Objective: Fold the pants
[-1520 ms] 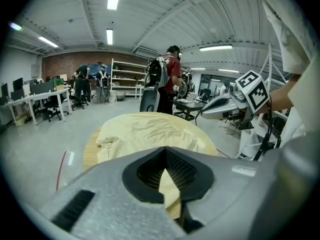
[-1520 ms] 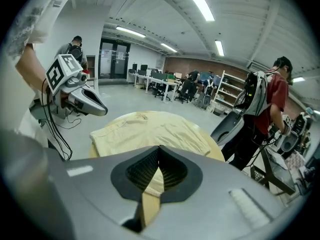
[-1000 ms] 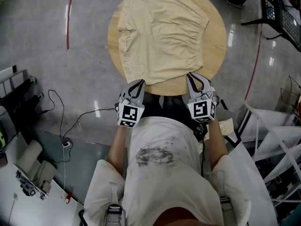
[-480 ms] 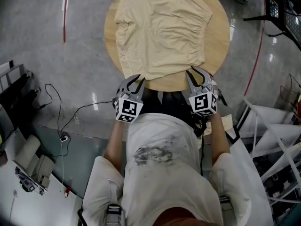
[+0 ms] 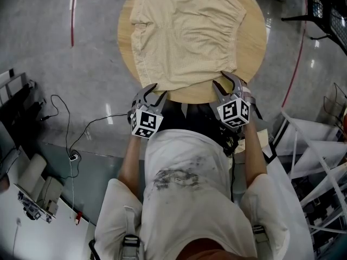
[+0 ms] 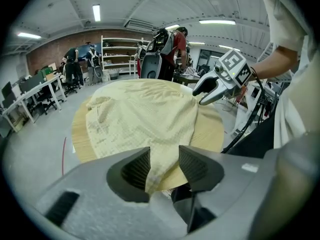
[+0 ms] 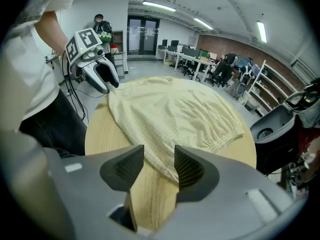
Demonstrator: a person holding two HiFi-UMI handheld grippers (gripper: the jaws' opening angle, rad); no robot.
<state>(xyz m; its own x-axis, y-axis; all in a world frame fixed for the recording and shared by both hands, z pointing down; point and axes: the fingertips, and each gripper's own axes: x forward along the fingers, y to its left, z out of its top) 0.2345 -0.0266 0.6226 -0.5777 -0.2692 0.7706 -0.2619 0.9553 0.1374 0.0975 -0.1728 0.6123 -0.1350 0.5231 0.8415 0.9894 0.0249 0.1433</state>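
At the tabletop's (image 5: 250, 53) near edge, our left gripper (image 5: 150, 91) and right gripper (image 5: 226, 79) jaws have just opened, leaving the pants' (image 5: 187, 31) corners loose between them.

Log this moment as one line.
pants: spread on table | left gripper: jaws just opened, pants between, ungripped | right gripper: jaws just opened, pants between, ungripped

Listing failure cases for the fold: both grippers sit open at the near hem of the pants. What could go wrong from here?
1. The left gripper, jaws just opening, straddles only a narrow corner of the pants hanging off the table. A pinch there may slip.
2. The right gripper, also just opening, has its corner flat on the wood beside one pad. It may miss the cloth or scrape the table.
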